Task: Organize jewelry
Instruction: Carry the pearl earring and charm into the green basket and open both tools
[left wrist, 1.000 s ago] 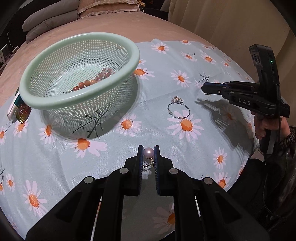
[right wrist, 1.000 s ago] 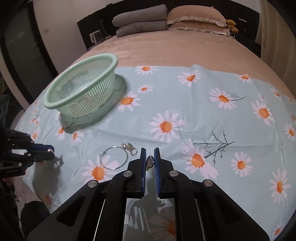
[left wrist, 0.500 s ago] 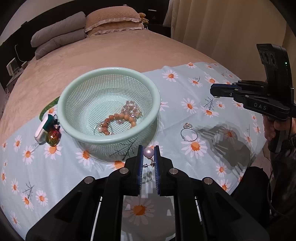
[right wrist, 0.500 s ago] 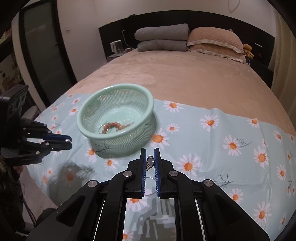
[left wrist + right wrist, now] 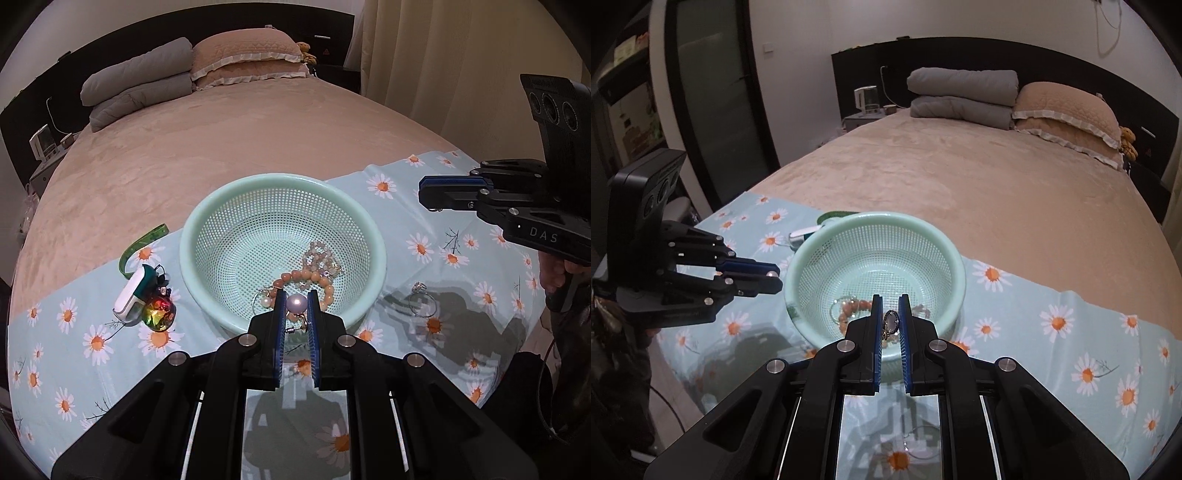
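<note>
A mint green mesh basket (image 5: 229, 229) (image 5: 934, 240) stands on the daisy cloth and holds a peach bead bracelet (image 5: 314, 277) and other jewelry. My left gripper (image 5: 296, 306) is shut on a pearl earring (image 5: 296, 303) above the basket's near rim. My right gripper (image 5: 890, 317) is shut on a small metal pendant (image 5: 891, 322) above the basket's near rim; it also shows in the left wrist view (image 5: 448, 192). A silver ring (image 5: 422, 305) lies on the cloth right of the basket.
A white and green case (image 5: 133, 293), an iridescent ball (image 5: 159, 314) and a green tape (image 5: 142, 245) lie left of the basket. Pillows (image 5: 243, 61) and folded grey quilts (image 5: 136, 90) sit at the bed's far end. The cloth's front edge hangs off the bed.
Both grippers have risen and moved toward the basket with their pieces held; each now hangs over its near rim.
</note>
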Tool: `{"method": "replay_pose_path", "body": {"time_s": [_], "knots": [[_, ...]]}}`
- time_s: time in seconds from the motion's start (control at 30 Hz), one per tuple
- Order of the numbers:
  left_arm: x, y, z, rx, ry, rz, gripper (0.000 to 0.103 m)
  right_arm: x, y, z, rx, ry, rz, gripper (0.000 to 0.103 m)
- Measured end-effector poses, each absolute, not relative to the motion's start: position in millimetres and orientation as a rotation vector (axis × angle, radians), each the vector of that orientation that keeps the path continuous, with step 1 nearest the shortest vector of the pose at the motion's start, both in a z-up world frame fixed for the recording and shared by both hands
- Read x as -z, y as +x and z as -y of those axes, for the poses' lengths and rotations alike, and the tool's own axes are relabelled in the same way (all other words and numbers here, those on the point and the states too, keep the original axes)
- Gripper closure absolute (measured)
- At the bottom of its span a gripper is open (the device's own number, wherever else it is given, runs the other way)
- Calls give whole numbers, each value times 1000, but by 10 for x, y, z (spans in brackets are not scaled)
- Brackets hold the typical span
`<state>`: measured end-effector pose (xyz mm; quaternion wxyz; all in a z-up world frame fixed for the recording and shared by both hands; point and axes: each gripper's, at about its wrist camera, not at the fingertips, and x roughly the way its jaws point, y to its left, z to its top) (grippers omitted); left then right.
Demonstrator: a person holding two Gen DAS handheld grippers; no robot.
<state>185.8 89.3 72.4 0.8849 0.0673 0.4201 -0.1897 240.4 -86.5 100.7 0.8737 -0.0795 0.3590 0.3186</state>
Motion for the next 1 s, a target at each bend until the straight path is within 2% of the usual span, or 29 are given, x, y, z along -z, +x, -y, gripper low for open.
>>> {"method": "replay_pose_path", "body": {"time_s": [0.63, 0.67, 0.7, 0.73, 0.77, 0.8, 0.83, 0.87, 0.9, 1.0], "knots": [[-400, 2351, -979, 375, 150, -920, 90, -492, 2948, 438, -676, -190, -825, 93], [-396, 2348, -990, 373, 142, -919, 80, -475, 2975, 466, -662, -178, -830, 91], [-407, 2336, -1010, 364, 136, -909, 52, -457, 3004, 507, -653, -158, -837, 79], [-427, 2321, -1035, 343, 133, -898, 36, -448, 3026, 560, -634, -139, -837, 68], [-457, 2306, -1071, 317, 128, -886, 23, -449, 3041, 620, -598, -123, -830, 37], [-492, 2287, -1107, 308, 116, -876, 22, -463, 3041, 687, -564, -104, -813, 22], [-524, 2267, -1136, 306, 103, -870, 20, -483, 3034, 744, -556, -84, -796, 22], [-549, 2249, -1157, 295, 100, -866, 13, -502, 3037, 793, -559, -62, -791, 23], [-567, 2229, -1167, 281, 107, -864, 10, -514, 3045, 837, -557, -40, -796, 23], [-586, 2176, -1160, 273, 118, -871, 10, -542, 3041, 917, -527, -24, -808, 23]]}}
